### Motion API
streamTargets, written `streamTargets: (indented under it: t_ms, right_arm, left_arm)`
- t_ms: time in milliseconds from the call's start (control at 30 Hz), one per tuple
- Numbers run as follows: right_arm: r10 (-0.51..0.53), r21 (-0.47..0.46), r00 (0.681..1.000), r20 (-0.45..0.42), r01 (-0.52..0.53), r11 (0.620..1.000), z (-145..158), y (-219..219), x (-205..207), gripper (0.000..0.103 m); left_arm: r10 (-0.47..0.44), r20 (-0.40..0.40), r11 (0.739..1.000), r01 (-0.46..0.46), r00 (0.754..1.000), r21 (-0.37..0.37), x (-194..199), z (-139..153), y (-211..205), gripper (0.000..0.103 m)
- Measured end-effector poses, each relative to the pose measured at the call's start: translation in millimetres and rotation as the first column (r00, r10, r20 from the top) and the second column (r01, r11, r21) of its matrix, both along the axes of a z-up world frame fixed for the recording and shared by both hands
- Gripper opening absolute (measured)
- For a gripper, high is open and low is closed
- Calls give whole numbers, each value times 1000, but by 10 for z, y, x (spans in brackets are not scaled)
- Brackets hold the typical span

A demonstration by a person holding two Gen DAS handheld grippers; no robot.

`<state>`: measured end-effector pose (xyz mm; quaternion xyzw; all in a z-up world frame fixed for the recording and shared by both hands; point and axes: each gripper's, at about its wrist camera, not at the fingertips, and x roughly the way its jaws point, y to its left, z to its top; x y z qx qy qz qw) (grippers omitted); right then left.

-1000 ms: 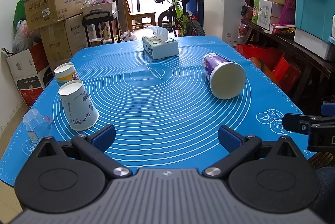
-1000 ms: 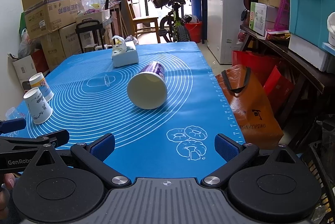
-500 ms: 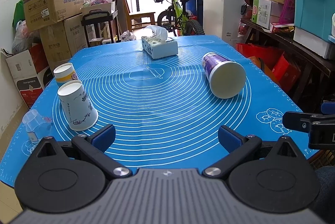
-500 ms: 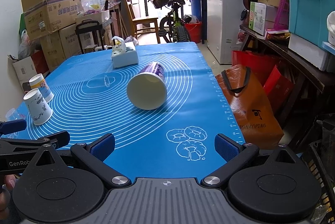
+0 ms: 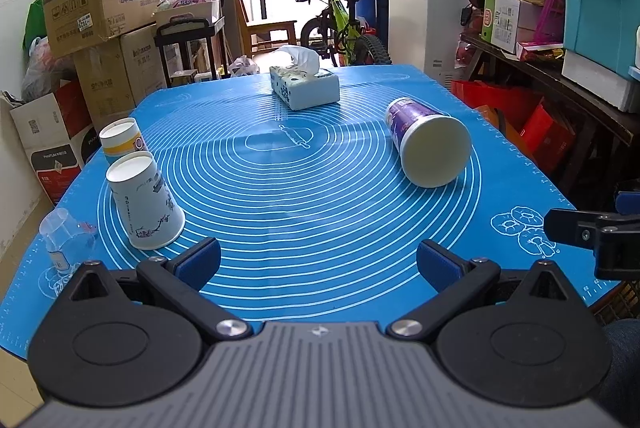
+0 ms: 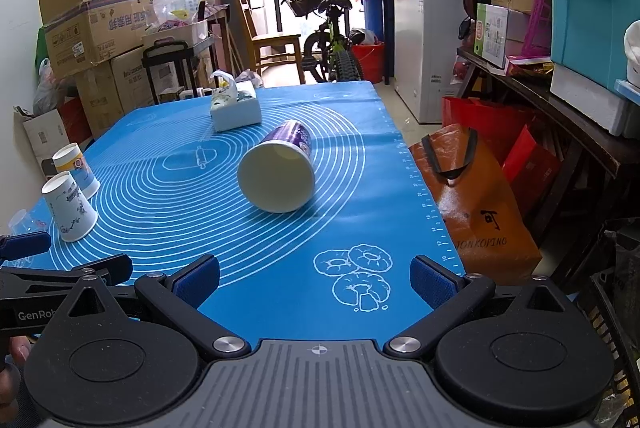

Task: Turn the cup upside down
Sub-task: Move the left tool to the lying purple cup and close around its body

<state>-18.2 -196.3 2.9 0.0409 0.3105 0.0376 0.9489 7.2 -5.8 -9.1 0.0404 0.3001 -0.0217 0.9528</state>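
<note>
Nearest the cameras, the left gripper (image 5: 318, 260) and the right gripper (image 6: 315, 278) both hang over the near edge of the blue mat (image 5: 320, 188), each with its jaws spread wide and nothing between them. To the left, close to the left gripper, a white paper cup with a printed pattern (image 5: 145, 202) stands mouth down, with a clear plastic cup (image 5: 64, 240) beside it near the mat's edge and a yellow-banded cup (image 5: 120, 140) just behind, also mouth down.

Farther in, on the right half of the mat, the purple cup (image 6: 278, 172) lies on its side, open mouth facing the grippers and base pointing away. It looks like thin paper: light, easy to crush, and free to roll on its round wall. A gentle pinch across the wall near the middle, or one finger inside the rim and one outside, seems the safest hold before turning it mouth down. The right gripper sits nearer to it.

Beyond the cup, a tissue box (image 5: 304, 88) rests at the far end.
</note>
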Motion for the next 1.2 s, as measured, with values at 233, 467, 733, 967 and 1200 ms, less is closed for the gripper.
streamTargets:
  t_ms: [233,467,733,967,1200]
  right_arm:
    - [-10,12,1000,3,10,1000,-1,-89,98,100]
    - [-36,-6,999,18,36,999,23,-232,316,100]
    - [-80,-17,996,28,81,997,7,-506,697,100]
    - [-110,-16,994,19,110,994,-88,-731,1013,100]
    - [-111,-24,994,9,111,993,-219,-822,1254,100]
  left_arm:
    - [-16,8,1000,16,1000,12,76,50,-40,103]
    - [-17,24,1000,17,1000,11,377,104,-243,103]
    - [-35,8,999,36,999,-26,848,141,-473,103]
    - [-49,-3,998,49,999,-31,1227,131,-716,103]
    - [-54,-59,998,52,997,-42,1547,70,-894,103]
